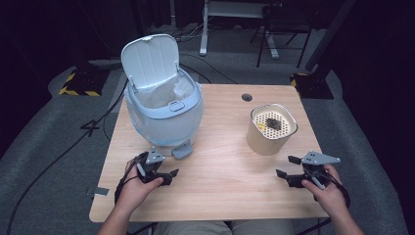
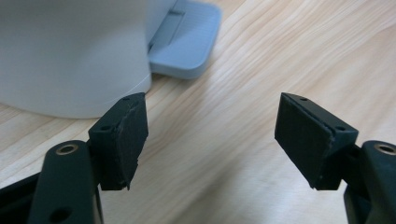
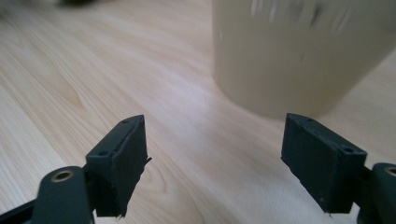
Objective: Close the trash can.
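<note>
Wooden desk [image 1: 220,166] carries a white lidded bin [image 1: 164,110] far left and a beige canister [image 1: 270,129] right. Left tongs [image 1: 169,177] sit apart, empty, near the bin's pedal [image 1: 182,151]; right tongs [image 1: 288,167] gape empty just near the canister.

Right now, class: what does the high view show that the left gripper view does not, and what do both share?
High view alone: the bin's raised lid, the beige perforated-top container, both hands, and the right claw. Left gripper view alone: a close look at the left claw, its black jaws open with nothing between them. Shared: the pale blue bin, its foot pedal and the wooden table.
</note>
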The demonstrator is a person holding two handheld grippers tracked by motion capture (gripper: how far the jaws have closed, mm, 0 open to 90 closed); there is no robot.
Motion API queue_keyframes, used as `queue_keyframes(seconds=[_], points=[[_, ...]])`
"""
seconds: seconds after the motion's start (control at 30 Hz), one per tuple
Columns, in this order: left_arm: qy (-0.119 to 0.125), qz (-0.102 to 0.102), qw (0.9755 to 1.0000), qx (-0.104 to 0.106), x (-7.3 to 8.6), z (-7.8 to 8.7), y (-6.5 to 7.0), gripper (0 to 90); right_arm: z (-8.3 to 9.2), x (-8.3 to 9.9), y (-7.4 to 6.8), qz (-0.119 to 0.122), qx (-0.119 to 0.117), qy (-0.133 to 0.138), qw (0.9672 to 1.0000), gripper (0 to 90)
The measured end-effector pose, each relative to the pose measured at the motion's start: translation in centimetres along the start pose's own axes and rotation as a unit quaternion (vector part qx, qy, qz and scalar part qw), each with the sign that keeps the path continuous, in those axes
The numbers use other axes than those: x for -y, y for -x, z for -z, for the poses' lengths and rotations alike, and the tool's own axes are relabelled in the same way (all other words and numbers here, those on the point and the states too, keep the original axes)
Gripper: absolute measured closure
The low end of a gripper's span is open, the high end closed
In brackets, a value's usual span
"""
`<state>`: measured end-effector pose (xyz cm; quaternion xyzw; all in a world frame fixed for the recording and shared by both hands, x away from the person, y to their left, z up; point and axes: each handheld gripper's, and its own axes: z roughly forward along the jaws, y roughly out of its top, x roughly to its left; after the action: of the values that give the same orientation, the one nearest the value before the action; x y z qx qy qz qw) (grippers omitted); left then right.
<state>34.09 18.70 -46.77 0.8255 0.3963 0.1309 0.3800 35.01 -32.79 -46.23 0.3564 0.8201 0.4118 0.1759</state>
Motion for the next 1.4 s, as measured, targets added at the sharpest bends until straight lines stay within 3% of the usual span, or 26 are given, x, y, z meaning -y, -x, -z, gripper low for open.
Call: queue_keyframes(seconds=[0.1, 0.23, 0.37, 0.53, 0.67, 0.93, 1.13, 1.4], points=[[0.013, -0.002, 0.9999, 0.006, -0.3, 1.3, -0.1, 27.7, -0.9, 1.1, 0.1, 0.008, 0.008, -0.022, 0.9997, 23.2], [0.029, -0.010, 0.9995, -0.004, -1.1, 3.3, -0.3, 27.8, -1.9, 2.0, 0.1, 0.008, 0.018, -0.037, 0.9991, 23.2], [0.057, -0.005, 0.9983, -0.007, -1.9, 5.4, -0.5, 27.9, -2.7, 2.5, 0.0, 0.011, 0.028, -0.053, 0.9982, 22.7], [0.092, 0.001, 0.9957, -0.007, -2.8, 7.5, -0.9, 28.4, -3.0, 2.9, 0.2, -0.011, 0.023, -0.047, 0.9986, 19.7], [0.122, -0.003, 0.9925, 0.008, -3.5, 9.0, -1.3, 30.9, -3.0, 2.9, 0.2, -0.012, 0.022, -0.048, 0.9985, 19.3], [0.144, -0.013, 0.9893, 0.020, -5.0, 11.7, -2.3, 31.5, -3.1, 2.9, 0.2, -0.012, 0.022, -0.048, 0.9985, 19.1], [0.158, -0.007, 0.9874, -0.003, -6.4, 13.2, -3.3, 30.7, -3.1, 2.9, 0.2, -0.013, 0.022, -0.047, 0.9985, 19.1], [0.187, -0.001, 0.9821, -0.020, -8.3, 14.9, -4.4, 34.0, -3.0, 2.9, 0.2, -0.013, 0.022, -0.048, 0.9985, 19.1]])
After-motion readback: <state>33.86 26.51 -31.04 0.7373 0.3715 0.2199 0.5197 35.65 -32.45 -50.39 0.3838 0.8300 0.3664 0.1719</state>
